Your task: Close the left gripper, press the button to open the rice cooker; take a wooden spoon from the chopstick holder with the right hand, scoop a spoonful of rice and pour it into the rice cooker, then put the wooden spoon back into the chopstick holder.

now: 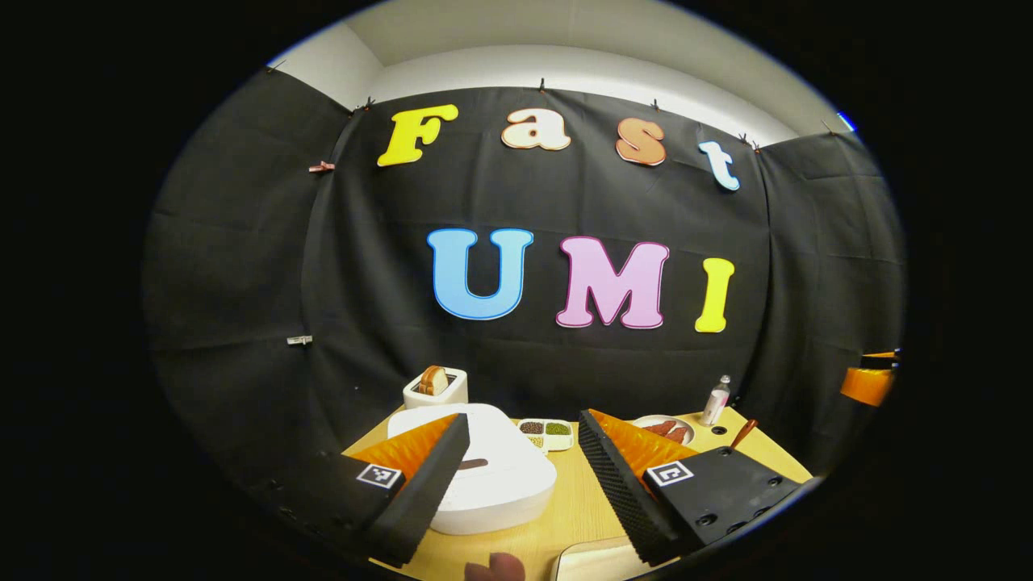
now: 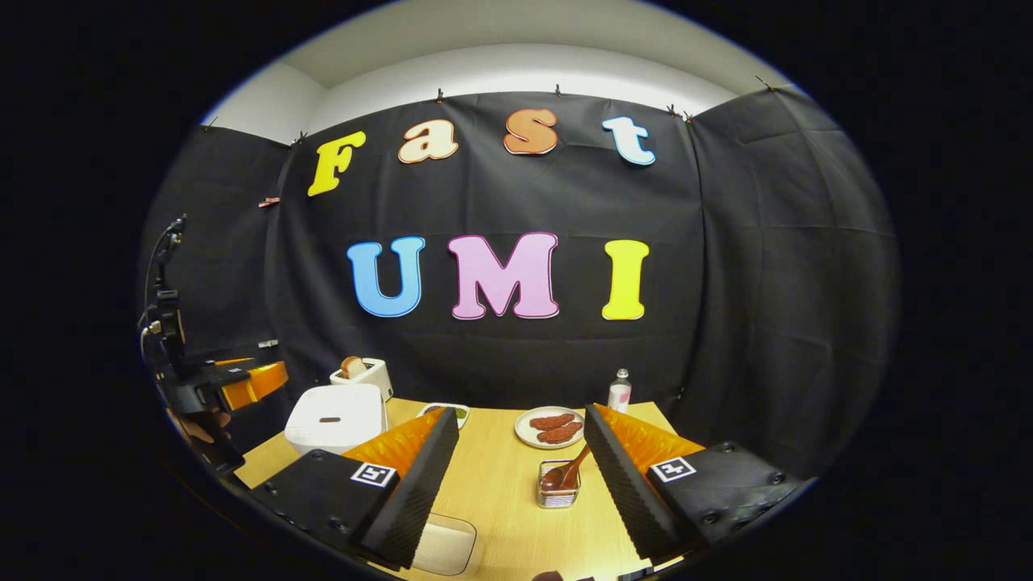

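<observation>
Two fingers of the left gripper (image 1: 523, 468) fill the bottom of the left gripper view, spread wide apart with nothing between them. Just past them, low and a bit left of the middle, sits the white rice cooker (image 1: 500, 472) on the wooden table (image 1: 577, 508), lid down, with its dark button (image 1: 472, 464) on top. That hand's job is to squeeze its fingers together first, then come down on the button with the tips and push straight, not from the side, so the cooker does not slide. In the right gripper view, the right gripper (image 2: 523, 468) at the bottom is wide open too and holds nothing. Between its fingers, low in the middle, stands the chopstick holder (image 2: 558, 494) with the wooden spoon (image 2: 567, 474) leaning in it. It should wait there until the lid pops up.
</observation>
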